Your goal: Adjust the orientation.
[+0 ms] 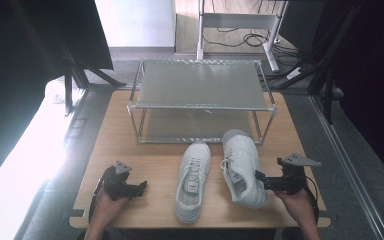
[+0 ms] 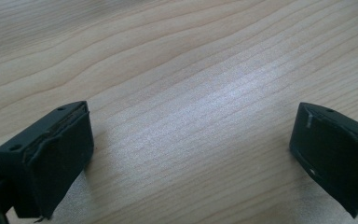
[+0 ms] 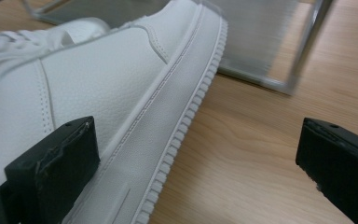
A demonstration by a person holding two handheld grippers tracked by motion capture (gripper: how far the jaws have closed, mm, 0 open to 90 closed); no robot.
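Right gripper (image 1: 258,176), jaws spread wide, sits beside the heel of the right-hand shoe (image 1: 242,167). Left gripper (image 1: 141,188), also wide apart, rests over bare table (image 1: 145,160).

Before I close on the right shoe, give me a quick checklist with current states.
1. Right hand-held gripper open: ok, jaws wide apart.
2. Right gripper lined up on the right shoe: not ok; in the right gripper view one jaw is against the shoe's side and bare table lies between the jaws.
3. Left hand-held gripper open and free: ok, holding nothing.
4. Left shoe apart from the right shoe: ok, a gap shows.
5. Rack shelves free: ok for the top shelf; lower shelf partly hidden, cannot tell.
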